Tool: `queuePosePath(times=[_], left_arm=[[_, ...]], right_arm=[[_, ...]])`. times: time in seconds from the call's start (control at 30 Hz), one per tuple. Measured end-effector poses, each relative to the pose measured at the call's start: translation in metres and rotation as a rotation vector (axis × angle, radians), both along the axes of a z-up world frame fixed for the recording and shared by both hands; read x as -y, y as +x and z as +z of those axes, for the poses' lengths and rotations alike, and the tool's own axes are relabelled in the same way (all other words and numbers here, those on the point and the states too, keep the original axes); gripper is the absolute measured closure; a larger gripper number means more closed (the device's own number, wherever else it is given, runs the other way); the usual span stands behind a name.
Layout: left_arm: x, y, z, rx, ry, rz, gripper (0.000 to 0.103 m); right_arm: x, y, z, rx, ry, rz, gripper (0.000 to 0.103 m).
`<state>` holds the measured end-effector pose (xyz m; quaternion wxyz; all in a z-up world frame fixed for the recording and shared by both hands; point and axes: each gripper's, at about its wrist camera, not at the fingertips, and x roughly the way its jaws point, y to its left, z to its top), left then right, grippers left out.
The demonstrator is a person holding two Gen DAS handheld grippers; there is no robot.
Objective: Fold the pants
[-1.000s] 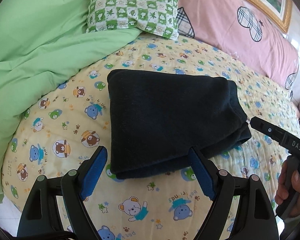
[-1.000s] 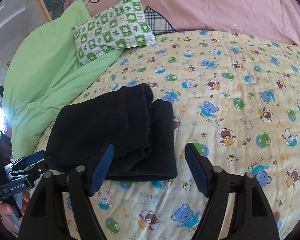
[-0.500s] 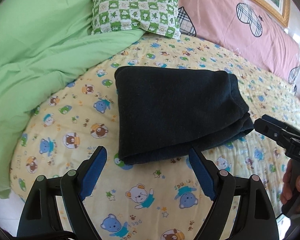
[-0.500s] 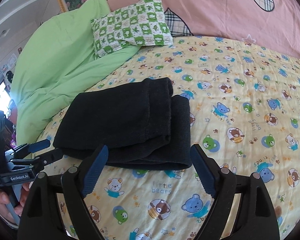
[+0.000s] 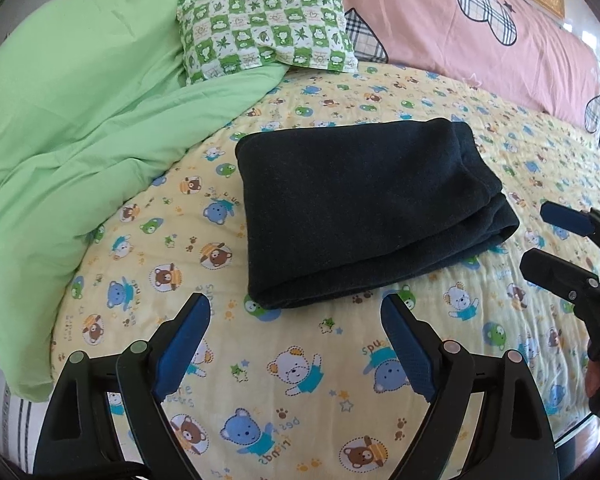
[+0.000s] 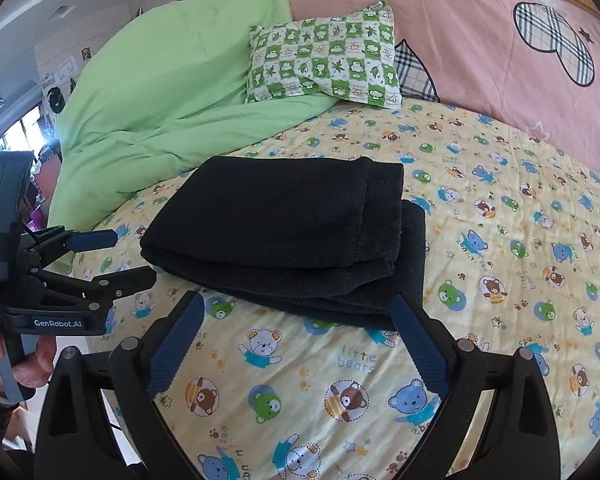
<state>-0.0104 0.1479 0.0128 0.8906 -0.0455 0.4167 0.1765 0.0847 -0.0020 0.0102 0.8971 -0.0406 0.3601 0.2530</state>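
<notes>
The black pants (image 5: 360,212) lie folded in a flat stack on the yellow bear-print sheet (image 5: 300,380); they also show in the right wrist view (image 6: 292,236). My left gripper (image 5: 296,320) is open and empty, a short way in front of the stack's near edge. My right gripper (image 6: 296,316) is open and empty, just in front of the stack's near edge. Each gripper shows in the other's view, the right gripper at the right (image 5: 544,236), the left gripper at the left (image 6: 128,256), both apart from the pants.
A green duvet (image 5: 80,120) is bunched at the left of the bed. A green-checked pillow (image 5: 268,36) and a pink pillow (image 5: 480,32) lie at the head. The bed's edge runs along the lower left.
Both grippers have drawn back from the folded pants and risen a little; the stack now sits farther from the fingertips. The pants have not moved.
</notes>
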Motion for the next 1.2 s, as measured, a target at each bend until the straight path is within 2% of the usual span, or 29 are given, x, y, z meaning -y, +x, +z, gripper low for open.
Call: queuePosePath(times=[0.3,0.8,1.2], left_arm=[[-0.004,-0.004,-0.001,0.007,-0.002,0.012,0.014],[0.003,-0.002,-0.005,0.019,0.053,-0.008,0.011],[0.002,0.009,-0.020,-0.007,0.013,-0.017,0.011]], right_arm=[[-0.002,-0.002,-0.001,0.013,0.007,0.004,0.006],[-0.003,0.002,-0.008,0.005,0.016,0.007,0.005],[-0.007,0.007,-0.013,-0.008,0.002,0.018,0.005]])
